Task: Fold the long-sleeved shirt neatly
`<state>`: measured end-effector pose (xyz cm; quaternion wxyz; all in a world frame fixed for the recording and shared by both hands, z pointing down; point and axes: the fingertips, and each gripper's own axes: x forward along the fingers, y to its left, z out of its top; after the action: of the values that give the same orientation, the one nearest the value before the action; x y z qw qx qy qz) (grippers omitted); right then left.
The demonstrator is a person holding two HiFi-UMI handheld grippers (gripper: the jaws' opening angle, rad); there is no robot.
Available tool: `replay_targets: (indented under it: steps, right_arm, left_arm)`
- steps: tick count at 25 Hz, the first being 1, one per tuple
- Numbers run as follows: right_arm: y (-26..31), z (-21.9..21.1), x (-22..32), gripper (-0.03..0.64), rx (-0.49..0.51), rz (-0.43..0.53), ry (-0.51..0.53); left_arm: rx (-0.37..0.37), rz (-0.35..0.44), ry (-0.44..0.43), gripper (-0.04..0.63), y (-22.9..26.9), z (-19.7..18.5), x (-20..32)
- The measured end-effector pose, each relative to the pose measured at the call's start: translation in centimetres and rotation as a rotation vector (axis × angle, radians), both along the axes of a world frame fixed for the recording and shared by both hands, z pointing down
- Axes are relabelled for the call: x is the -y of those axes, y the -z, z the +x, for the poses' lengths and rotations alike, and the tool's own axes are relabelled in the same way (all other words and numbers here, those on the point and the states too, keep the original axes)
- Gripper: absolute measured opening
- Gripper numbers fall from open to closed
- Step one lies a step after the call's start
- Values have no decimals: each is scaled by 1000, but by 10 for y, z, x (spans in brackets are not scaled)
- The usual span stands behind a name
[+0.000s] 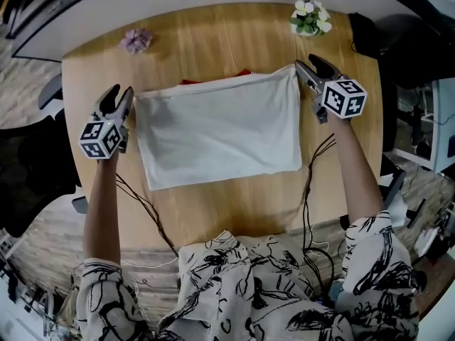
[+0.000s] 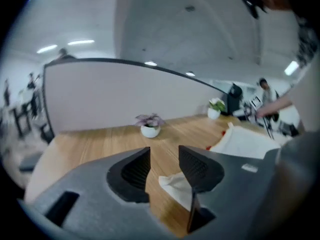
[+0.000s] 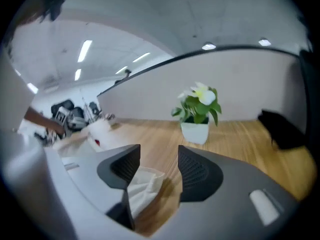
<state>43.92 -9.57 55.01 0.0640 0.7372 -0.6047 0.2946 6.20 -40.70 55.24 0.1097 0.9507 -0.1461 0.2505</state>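
Note:
The white long-sleeved shirt (image 1: 220,130) lies folded into a flat rectangle in the middle of the wooden table (image 1: 213,212). A bit of red (image 1: 213,78) peeks out at its far edge. My left gripper (image 1: 121,96) rests at the shirt's far left corner. In the left gripper view its jaws (image 2: 164,156) stand apart, with the cloth corner (image 2: 175,186) lying loose on the wood by the right-hand jaw. My right gripper (image 1: 307,67) is at the far right corner. Its jaws (image 3: 159,154) are also apart, with the corner (image 3: 142,184) slack beside the left-hand jaw.
A small purple plant (image 1: 136,40) stands at the back left of the table and a white-flowered plant (image 1: 311,17) at the back right. A black object (image 1: 364,30) sits by the right rear edge. Cables (image 1: 313,162) trail over the table's front edge.

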Motion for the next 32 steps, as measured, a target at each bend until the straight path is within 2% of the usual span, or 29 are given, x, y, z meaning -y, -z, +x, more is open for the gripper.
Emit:
replay_targets:
  steps: [2, 4, 6, 8, 10, 13, 15, 18, 21, 22, 23, 24, 26, 28, 32]
  right_arm:
    - [11, -12, 3, 253, -222, -39, 175]
    - [13, -39, 12, 253, -392, -87, 397]
    - [0, -73, 20, 252, -503, -159, 642]
    - [-19, -99, 24, 253, -574, -245, 835]
    - [-33, -115, 29, 253, -615, -304, 946]
    - [-41, -122, 40, 240, -614, -338, 998]
    - [-42, -119, 45, 147, -593, -348, 1000]
    - [-46, -115, 47, 98, -558, -373, 1010]
    - [-53, -117, 47, 87, -550, -404, 1039]
    - [-55, -118, 47, 74, -558, -415, 1051]
    - [-56, -119, 47, 27, -568, -422, 1060]
    - [-56, -119, 48, 25, -579, -425, 1064]
    - [-55, -116, 49, 23, -586, -426, 1063]
    - [-56, -112, 51, 21, -538, -429, 1037]
    - [-63, -95, 61, 25, -269, -443, 846]
  left_arm:
    - [111, 173, -224, 190, 0, 9, -22]
    - [207, 305, -435, 190, -5, 17, -43]
    - [289, 380, -603, 189, -17, 23, -60]
    - [348, 408, -709, 189, -33, 25, -67]
    - [395, 437, -798, 189, -41, 24, -71]
    - [480, 467, -955, 189, -49, 21, -80]
    - [511, 463, -1013, 187, -54, 20, -83]
    - [538, 452, -1035, 179, -63, 18, -80]
    - [554, 448, -1019, 156, -69, 19, -74]
    - [564, 459, -1013, 135, -69, 19, -73]
    - [579, 477, -1014, 87, -70, 18, -71]
    - [591, 496, -1019, 15, -70, 18, -70]
    - [589, 487, -1014, 14, -70, 20, -69]
    - [568, 406, -959, 14, -68, 25, -65]
    - [508, 65, -692, 18, -66, 42, -42]
